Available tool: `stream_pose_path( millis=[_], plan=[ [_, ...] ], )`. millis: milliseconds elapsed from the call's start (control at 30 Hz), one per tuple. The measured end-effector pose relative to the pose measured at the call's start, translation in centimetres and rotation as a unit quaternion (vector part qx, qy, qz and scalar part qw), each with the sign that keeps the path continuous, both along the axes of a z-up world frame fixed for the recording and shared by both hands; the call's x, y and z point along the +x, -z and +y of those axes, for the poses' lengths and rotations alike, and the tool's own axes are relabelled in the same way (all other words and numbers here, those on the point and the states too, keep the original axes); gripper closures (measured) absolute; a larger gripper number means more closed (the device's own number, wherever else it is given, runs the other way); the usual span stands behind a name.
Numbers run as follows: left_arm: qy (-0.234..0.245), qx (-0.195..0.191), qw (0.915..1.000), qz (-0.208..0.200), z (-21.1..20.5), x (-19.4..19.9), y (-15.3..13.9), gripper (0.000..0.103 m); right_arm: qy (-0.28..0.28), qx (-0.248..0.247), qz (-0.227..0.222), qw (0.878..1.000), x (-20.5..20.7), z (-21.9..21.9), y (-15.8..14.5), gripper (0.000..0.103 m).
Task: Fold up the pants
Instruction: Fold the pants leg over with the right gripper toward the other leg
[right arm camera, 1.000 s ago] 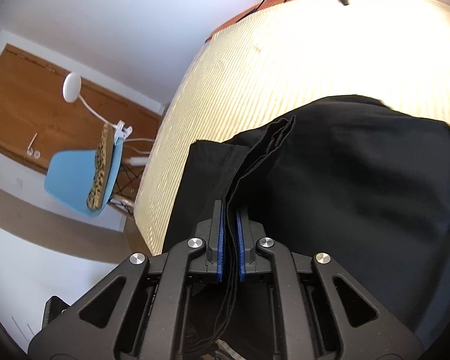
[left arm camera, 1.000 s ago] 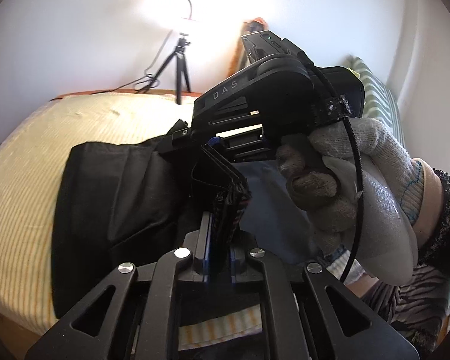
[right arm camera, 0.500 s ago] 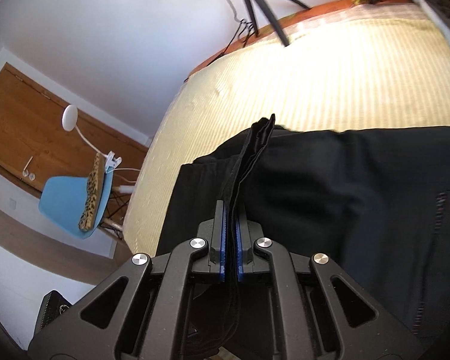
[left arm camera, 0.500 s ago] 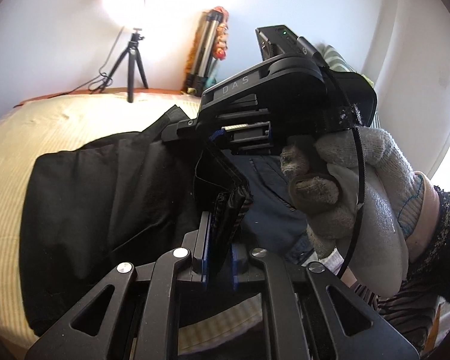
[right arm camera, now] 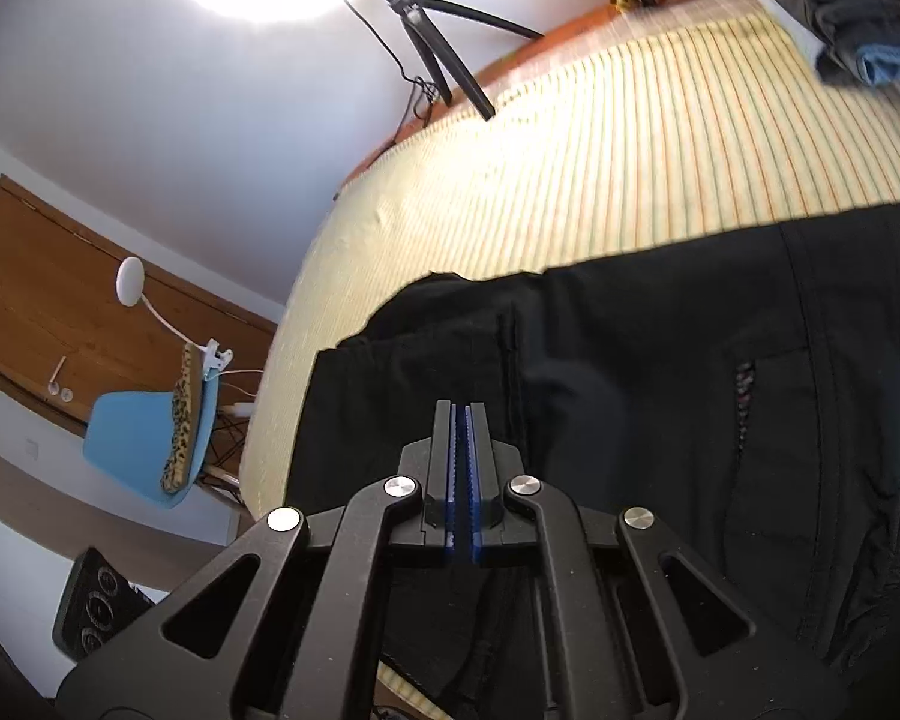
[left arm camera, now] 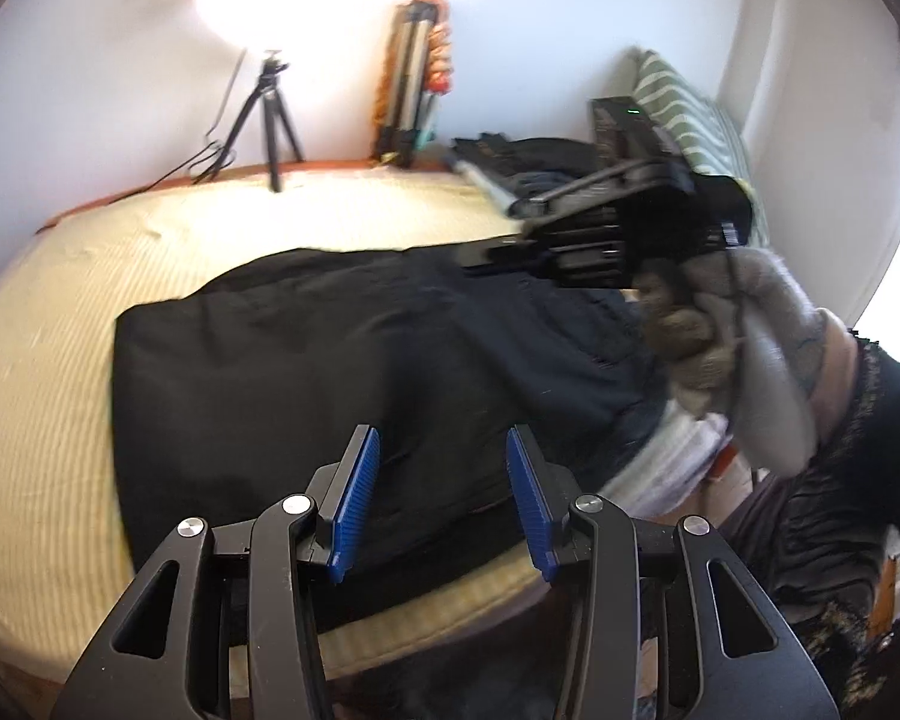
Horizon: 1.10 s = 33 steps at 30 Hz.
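Left gripper [left arm camera: 444, 498] has just let go, jaws parting, pants [left arm camera: 342, 360] flat ahead; right gripper [right arm camera: 464, 420] pressed closed, nothing visibly between.

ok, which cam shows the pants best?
Left wrist: the black pants lie nearly whole on the striped bed, edges visible. Right wrist sees only one close-up section, running out of frame.

Black pants [right arm camera: 660, 396] lie flat on the striped bed [right arm camera: 600, 168]; above them the right gripper [right arm camera: 463, 420] hovers, fingers [right arm camera: 480, 456] pressed together, empty.
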<state>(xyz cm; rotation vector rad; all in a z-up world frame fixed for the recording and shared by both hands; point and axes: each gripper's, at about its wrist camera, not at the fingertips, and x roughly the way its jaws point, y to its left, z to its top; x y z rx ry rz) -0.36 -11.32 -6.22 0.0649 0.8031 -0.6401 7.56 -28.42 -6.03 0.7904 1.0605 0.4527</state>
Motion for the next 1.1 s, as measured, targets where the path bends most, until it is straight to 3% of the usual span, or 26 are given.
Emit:
stream_pose_path(
  millis=[33, 167, 433, 567, 833, 967, 1100],
  plan=[
    [0.0, 0.0, 1.0, 0.005, 0.3, 0.0, 0.1, 0.06, -0.005, 0.003, 0.011, 1.0, 0.0, 0.1, 0.3, 0.097],
    [0.013, 0.007, 0.9999, 0.007, -0.3, 0.4, 0.7, 0.06, -0.02, -0.008, 0.039, 0.999, -0.7, 0.3, 1.0, 0.076],
    [0.054, 0.007, 0.9981, 0.028, -2.1, -0.1, 2.2, 0.06, -0.051, 0.057, 0.081, 0.994, -4.5, 1.5, 2.7, 0.075],
    [0.062, 0.015, 0.9975, 0.032, -2.8, -0.4, 2.9, 0.06, -0.05, 0.024, 0.1, 0.993, -4.7, 1.7, 3.5, 0.069],
    [0.05, -0.003, 0.9967, 0.064, -2.0, 0.2, 4.4, 0.06, -0.063, 0.025, 0.11, 0.992, -4.2, 2.8, 3.9, 0.069],
    [0.053, -0.005, 0.9967, 0.061, -2.0, 0.0, 4.5, 0.06, -0.071, 0.041, 0.108, 0.991, -3.8, 3.6, 4.1, 0.069],
    [0.053, -0.008, 0.9967, 0.06, -2.1, -0.1, 4.4, 0.06, -0.083, 0.024, 0.09, 0.992, -3.2, 5.2, 3.5, 0.069]
  ],
)
